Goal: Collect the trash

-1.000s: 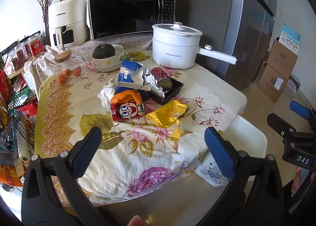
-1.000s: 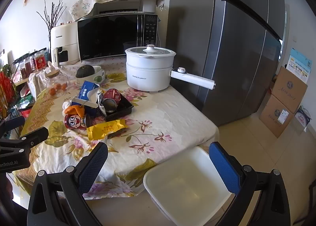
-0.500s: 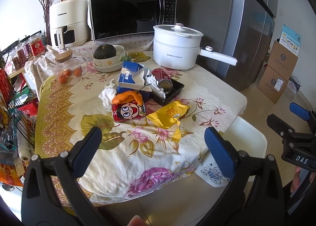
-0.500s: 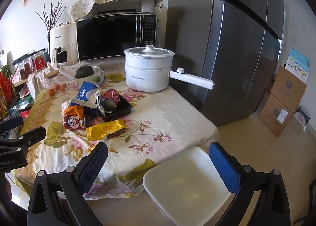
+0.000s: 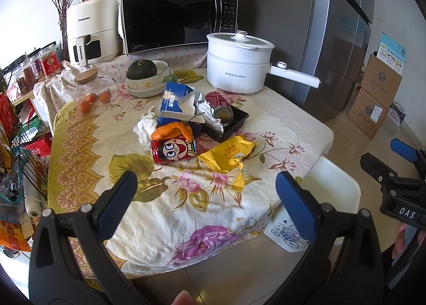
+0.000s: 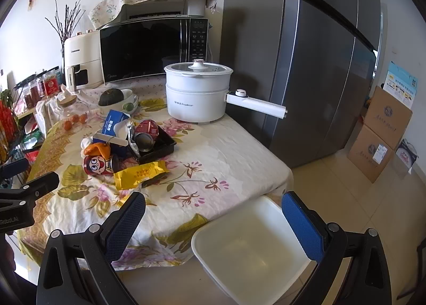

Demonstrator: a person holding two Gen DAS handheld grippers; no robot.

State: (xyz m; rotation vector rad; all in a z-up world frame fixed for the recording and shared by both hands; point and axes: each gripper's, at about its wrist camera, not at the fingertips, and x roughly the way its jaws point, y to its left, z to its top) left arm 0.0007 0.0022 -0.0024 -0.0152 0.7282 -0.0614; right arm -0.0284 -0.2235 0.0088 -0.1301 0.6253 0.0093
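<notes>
Far left, jars crowd a wire shelf, and a glass jar of small oranges (image 5: 91, 93) sits at the counter's (image 5: 87, 150) far-left corner, well clear of the mess. Now the left gripper (image 5: 205, 196): fingers spread wide, nothing between them, hovering off the near edge and aimed straight at the heap of trash in the middle of the flowered cloth. It looks like a lining-up pose, open enough to take whichever piece comes first.

Into the pile from its left side: a crumpled white tissue (image 5: 146, 129), then a red cartoon can (image 5: 174, 149) lying on its side with orange peel (image 5: 171, 129) draped on top. Behind them a torn blue carton (image 5: 174, 104) leans against a black tray (image 5: 229, 125) holding an opened tin. Nearest of all, a yellow wrapper (image 5: 229, 154) lies flat and loose, probably the easiest first grab, since nothing rests on it.

Further back, a bowl with a dark squash, a microwave and a white electric pot (image 5: 239, 65) are kitchen gear, not litter, I'd say.

Right again: a white bin (image 6: 247, 249) stands on the floor, tucked just beside the counter's near-right corner, a short drop for anything carried off the edge. The right gripper (image 6: 213, 225) hangs over it, fingers parted and empty too.

Nothing collected yet, by the look of that bare bin.
</notes>
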